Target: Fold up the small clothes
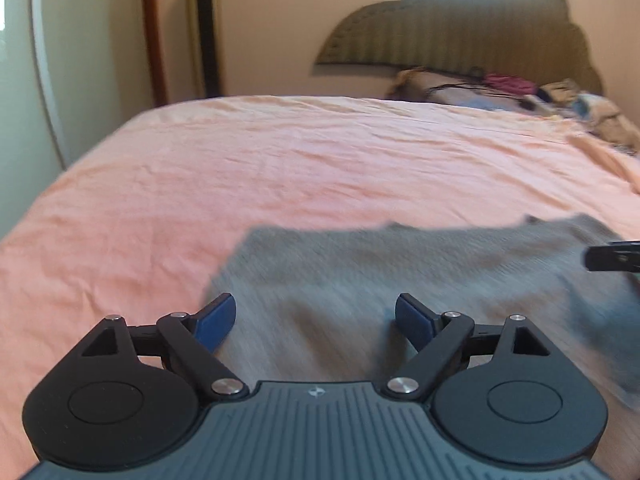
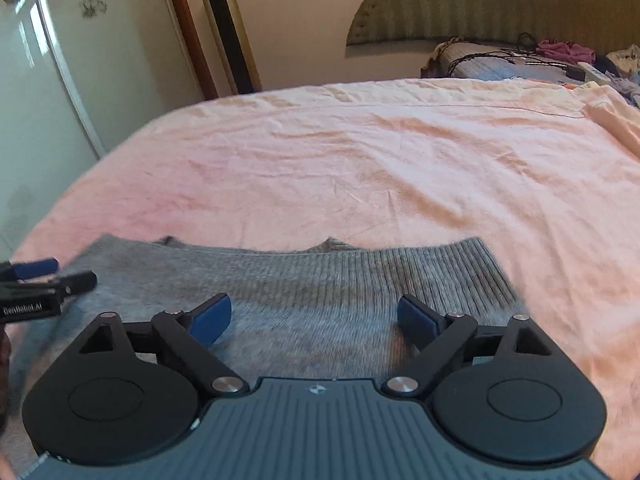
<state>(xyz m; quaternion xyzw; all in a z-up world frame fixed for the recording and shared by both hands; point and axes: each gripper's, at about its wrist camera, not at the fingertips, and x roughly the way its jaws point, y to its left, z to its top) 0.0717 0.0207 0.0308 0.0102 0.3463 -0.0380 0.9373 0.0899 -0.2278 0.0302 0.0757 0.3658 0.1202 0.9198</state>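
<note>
A small grey knitted garment [image 1: 380, 280] lies flat on the pink bed sheet [image 1: 280, 160], its ribbed band [image 2: 420, 268] along the far edge. My left gripper [image 1: 315, 320] hovers over the garment's left part, its blue pads wide apart with only cloth showing beneath. My right gripper [image 2: 315, 320] stands over the right part of the garment [image 2: 320, 300], jaws equally wide and nothing pinched. The tip of the right gripper [image 1: 612, 258] shows at the right edge of the left wrist view. In the right wrist view the left gripper [image 2: 36, 280] appears at the left edge.
The pink sheet [image 2: 360, 160] stretches far beyond the garment. A heap of clothes and cables [image 2: 560, 60] lies by the padded headboard [image 1: 460, 28]. A tall fan [image 1: 206, 28] and a white wardrobe door [image 2: 60, 60] stand left of the bed.
</note>
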